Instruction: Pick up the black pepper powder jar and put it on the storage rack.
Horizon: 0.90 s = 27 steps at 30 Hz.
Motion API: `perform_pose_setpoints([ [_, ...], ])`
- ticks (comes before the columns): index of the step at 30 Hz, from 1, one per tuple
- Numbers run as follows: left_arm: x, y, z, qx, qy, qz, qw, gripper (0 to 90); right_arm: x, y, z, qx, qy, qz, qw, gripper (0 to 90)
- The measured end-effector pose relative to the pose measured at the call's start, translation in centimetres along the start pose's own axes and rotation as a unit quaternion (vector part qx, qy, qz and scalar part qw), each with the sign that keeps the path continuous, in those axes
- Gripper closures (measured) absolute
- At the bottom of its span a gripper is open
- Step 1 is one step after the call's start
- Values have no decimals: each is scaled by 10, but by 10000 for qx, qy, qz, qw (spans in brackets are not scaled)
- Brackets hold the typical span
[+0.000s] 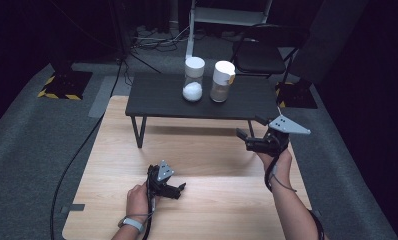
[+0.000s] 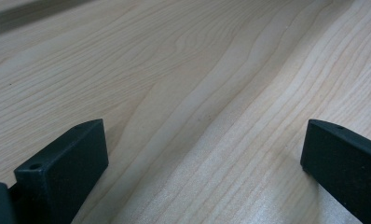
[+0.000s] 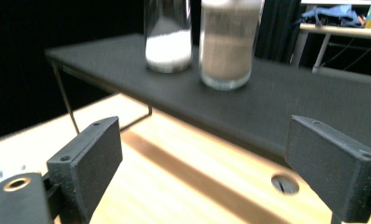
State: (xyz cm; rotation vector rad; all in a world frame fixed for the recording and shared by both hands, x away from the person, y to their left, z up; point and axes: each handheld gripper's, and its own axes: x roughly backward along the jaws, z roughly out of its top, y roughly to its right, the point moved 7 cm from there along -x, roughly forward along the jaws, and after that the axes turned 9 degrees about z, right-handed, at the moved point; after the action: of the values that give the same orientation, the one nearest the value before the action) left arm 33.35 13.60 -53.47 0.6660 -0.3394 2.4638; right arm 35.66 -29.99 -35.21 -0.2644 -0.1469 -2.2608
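right gripper (image 1: 251,133) jaws apart, nothing between them, held above the right side of the wooden table (image 1: 197,150) and aimed at the low black shelf (image 1: 157,97) on the far side. seen through those jaws in the right gripper view: jar of brown powder (image 3: 228,44) just ahead, jar of white powder (image 3: 168,39) just to its left, both upright on the shelf, close together but apart, white lids on. near the shelf, clear of both jars. left gripper (image 1: 179,189) jaws also wide apart, empty, low over bare wood at the near middle of the table, well apart from the jars. behind the shelf, a dark folding chair (image 1: 262,52) on grey floor.
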Motion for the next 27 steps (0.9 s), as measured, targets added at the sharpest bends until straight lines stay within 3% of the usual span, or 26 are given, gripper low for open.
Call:
perform_pose_setpoints([
  [5,0,0,0,5,-3,-2,10000,0,7,-10,-31,4,-235,7,9997,101],
  [9,0,0,0,5,-3,-1,10000,0,12,-17,-57,-152,-563,-22,9983,110],
  [16,0,0,0,8,-3,-1,10000,0,24,-39,-110,-408,-577,-237,9972,100],
  [22,0,0,0,8,2,-6,10000,0,23,-37,-144,-528,-784,-120,9955,84],
  [27,-1,0,0,13,2,-8,10000,0,22,-40,-159,-621,-992,-67,9931,85],
])
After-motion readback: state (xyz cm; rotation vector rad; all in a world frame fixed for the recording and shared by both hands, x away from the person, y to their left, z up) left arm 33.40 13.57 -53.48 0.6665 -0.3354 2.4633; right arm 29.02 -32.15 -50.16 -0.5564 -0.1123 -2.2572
